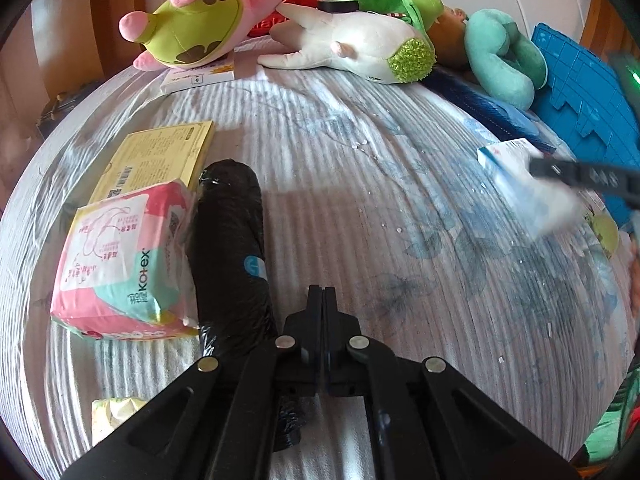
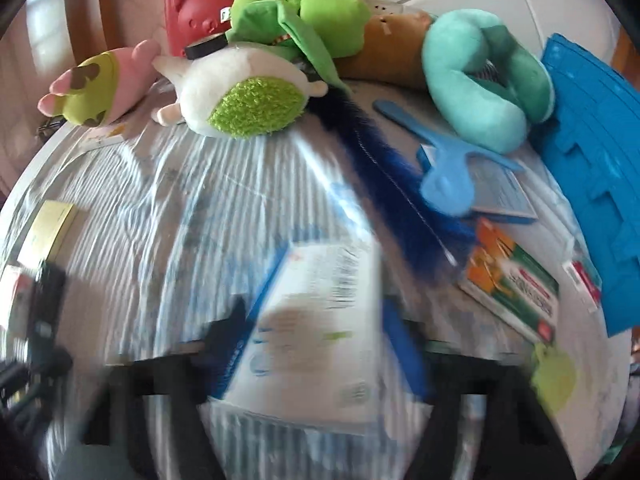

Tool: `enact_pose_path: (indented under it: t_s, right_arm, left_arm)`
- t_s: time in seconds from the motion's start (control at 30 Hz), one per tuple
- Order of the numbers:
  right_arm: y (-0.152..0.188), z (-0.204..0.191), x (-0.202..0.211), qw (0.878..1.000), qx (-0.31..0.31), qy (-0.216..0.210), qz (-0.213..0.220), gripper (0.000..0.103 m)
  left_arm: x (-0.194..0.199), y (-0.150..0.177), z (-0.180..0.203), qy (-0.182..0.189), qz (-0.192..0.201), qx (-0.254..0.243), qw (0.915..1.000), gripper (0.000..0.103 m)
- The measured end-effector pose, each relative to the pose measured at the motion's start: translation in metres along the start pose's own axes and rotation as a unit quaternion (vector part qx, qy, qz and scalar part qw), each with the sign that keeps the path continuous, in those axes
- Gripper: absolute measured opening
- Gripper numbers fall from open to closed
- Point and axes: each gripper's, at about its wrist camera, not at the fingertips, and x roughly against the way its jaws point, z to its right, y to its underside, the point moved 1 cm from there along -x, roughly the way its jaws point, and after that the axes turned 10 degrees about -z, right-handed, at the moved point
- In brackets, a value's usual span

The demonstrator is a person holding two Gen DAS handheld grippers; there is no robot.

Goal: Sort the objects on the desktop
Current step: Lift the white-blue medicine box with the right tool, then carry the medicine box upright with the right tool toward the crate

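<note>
While right fingers (image 2: 320, 336) clamp a blurred box (image 2: 308, 344), left fingers (image 1: 324, 308) meet beside "Kotex" pack (image 1: 120, 264)

Ribbed cloth table cover (image 1: 360, 160), glossy plastic pad pack (image 1: 120, 260), fuzzy plush toys (image 1: 352, 46).

Bright daylight throughout, streaked across the ribbed bench cover (image 1: 340, 168). Sharp in the left wrist view except a smeared white-and-blue box (image 1: 532, 192) at 3 o'clock. Heavy motion blur low in the right wrist view. Strong fisheye bending, dark corners.
</note>
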Motion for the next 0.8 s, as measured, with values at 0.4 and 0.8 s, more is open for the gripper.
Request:
enact_pose_path:
  t_s: [0.4,0.8]
  right_arm:
    - [0.025,0.041,-0.062,0.991,-0.068,-0.1,-0.051,0.051]
    - [0.002,-0.031,-0.092,0.994,0.016,-0.047,-0.095,0.076]
  left_arm:
    - [0.001,0.001,0.001,-0.029,0.005,0.017,0.9994,0.0]
    - [0.001,0.003,0.005,-0.038,0.0,0.012,0.9992,0.0]
